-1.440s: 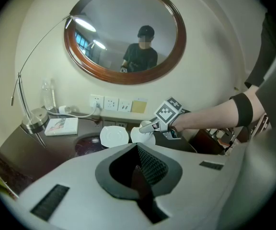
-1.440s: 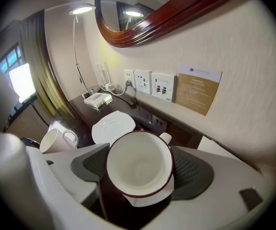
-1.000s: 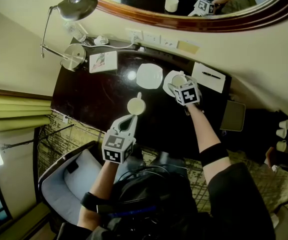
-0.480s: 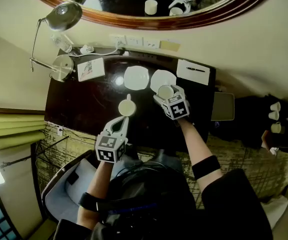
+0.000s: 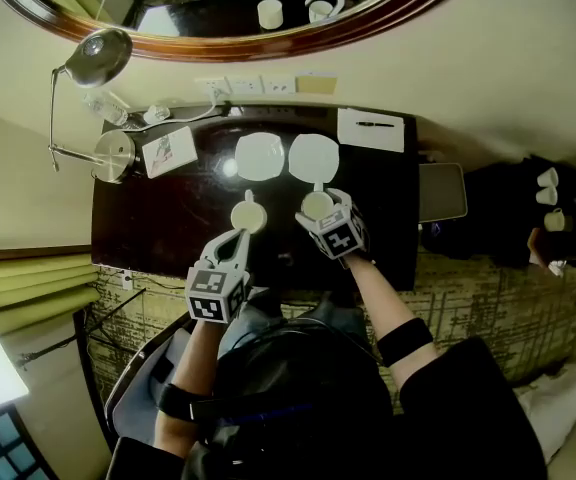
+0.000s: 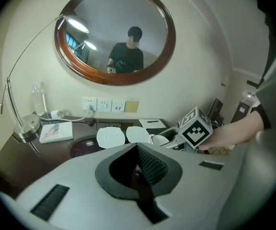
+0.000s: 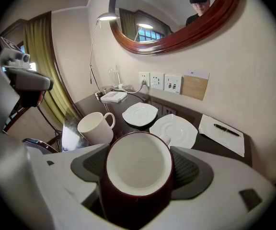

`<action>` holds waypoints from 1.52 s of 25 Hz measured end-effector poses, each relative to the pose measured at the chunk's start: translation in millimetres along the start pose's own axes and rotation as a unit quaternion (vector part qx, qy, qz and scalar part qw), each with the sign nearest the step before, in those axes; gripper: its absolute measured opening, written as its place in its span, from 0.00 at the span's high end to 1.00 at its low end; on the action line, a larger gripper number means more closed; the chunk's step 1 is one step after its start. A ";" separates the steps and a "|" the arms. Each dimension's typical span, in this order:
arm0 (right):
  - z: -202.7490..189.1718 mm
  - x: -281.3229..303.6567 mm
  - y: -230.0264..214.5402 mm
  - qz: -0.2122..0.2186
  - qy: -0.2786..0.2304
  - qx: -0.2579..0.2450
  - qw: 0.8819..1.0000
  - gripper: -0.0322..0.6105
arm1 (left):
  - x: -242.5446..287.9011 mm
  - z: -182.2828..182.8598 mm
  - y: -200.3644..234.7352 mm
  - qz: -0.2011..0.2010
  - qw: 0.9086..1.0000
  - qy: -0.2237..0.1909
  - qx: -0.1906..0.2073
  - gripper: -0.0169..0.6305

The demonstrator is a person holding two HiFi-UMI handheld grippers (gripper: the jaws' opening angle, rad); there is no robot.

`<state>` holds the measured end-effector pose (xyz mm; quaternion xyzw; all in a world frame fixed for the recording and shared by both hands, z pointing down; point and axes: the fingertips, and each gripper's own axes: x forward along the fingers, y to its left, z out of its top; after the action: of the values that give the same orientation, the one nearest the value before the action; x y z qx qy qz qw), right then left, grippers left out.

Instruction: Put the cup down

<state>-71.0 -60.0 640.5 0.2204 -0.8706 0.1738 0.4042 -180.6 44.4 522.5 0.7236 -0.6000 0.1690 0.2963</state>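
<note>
Right tongs (image 7: 139, 170) pinching maroon cup (image 7: 134, 202), upright, above dark surface (image 5: 158, 208) | white saucer (image 7: 174, 130) just ahead, slightly right | left tongs (image 6: 137, 176) pressed together, empty, farther off

The dark glossy wooden worktop (image 5: 158, 213) carries two white wavy-edged saucers (image 5: 260, 156) (image 5: 313, 157) side by side near the wall, and a white handled mug (image 5: 248, 215) standing in front of the left one. A white notepad (image 5: 371, 130) with a black pen (image 5: 376, 124) lies at the right rear. At the left are a picture booklet (image 5: 168, 151) and a round silver lamp base (image 5: 114, 155).
</note>
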 end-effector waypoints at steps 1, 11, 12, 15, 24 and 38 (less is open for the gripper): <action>-2.3 1.2 0.1 -0.002 0.001 0.000 1.000 0.32 | -0.4 -0.2 -0.9 -0.002 1.000 0.002 0.001 0.97; -18.6 20.9 5.2 0.011 0.009 0.003 1.000 0.32 | -7.9 -7.2 2.0 0.007 1.000 0.007 -0.005 0.97; -17.7 20.9 5.1 0.009 0.008 0.002 1.000 0.32 | -8.1 -7.4 2.8 0.008 1.000 0.007 -0.006 0.97; -22.6 21.5 2.3 -0.002 0.018 0.003 1.000 0.32 | -7.7 -5.7 4.0 0.009 1.000 0.005 -0.006 0.97; -31.3 26.7 7.7 0.001 0.020 -0.001 1.000 0.32 | -11.2 -2.8 12.0 0.025 1.000 -0.002 -0.008 0.97; -23.5 0.7 8.2 -0.012 0.015 0.002 1.000 0.23 | -25.5 4.7 5.2 0.027 0.999 -0.027 -0.009 0.97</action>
<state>-61.0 -42.0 654.4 0.2288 -0.8615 0.1744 0.4184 -191.8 60.5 504.8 0.7087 -0.6288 0.1522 0.2815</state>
